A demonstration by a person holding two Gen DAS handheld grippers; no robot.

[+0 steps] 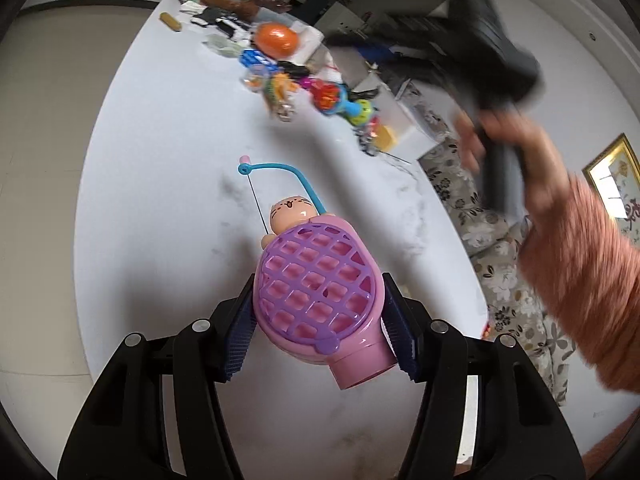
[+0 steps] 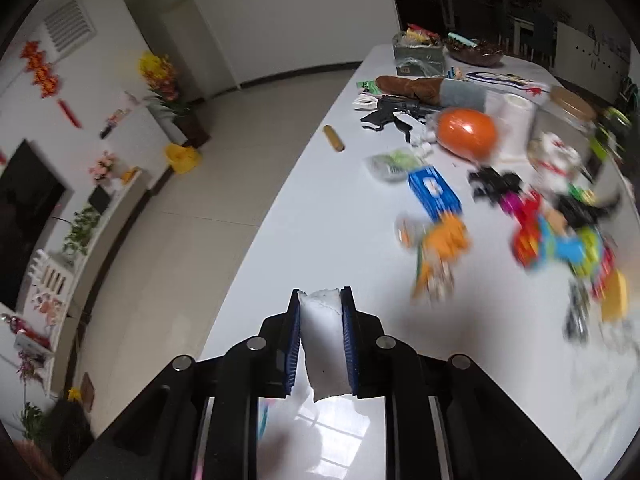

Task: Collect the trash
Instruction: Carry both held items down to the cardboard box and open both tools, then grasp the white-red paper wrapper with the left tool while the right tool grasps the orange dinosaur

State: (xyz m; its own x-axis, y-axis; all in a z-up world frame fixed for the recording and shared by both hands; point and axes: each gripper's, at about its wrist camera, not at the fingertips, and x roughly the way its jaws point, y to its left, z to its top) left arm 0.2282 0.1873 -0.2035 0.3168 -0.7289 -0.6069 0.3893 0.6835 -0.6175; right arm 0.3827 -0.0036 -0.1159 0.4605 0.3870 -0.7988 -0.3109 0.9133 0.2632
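Left gripper [image 1: 320, 320]: seen at lower centre of the left wrist view; blue pads are pressed against both sides of a pink toy basket [image 1: 320, 300] – clenched on it
Pink toy basket: purple lattice face is turned up, a cat figure [image 1: 289, 212] sits at its far end, and a blue curved wire [image 1: 280, 172] arches above; it is held over the white table [image 1: 160, 200]
Right gripper [image 2: 320, 344]: seen at lower centre of the right wrist view; its blue pads are closed tight on a white crumpled tissue [image 2: 322, 344], which fills the gap between them
White crumpled tissue: held above the near edge of the table, with its ragged lower end hanging below the pads
Right hand [image 1: 520, 168]: seen blurred at the right of the left wrist view – a pink sleeve is worn and a dark handle is gripped
Clutter: an orange ball [image 2: 466, 132], a blue box [image 2: 434, 192], a white roll [image 2: 516, 120] and mixed bright toys are spread across the upper right of the right wrist view, well apart from both grippers
Floor: pale tiles are seen to the left of the table
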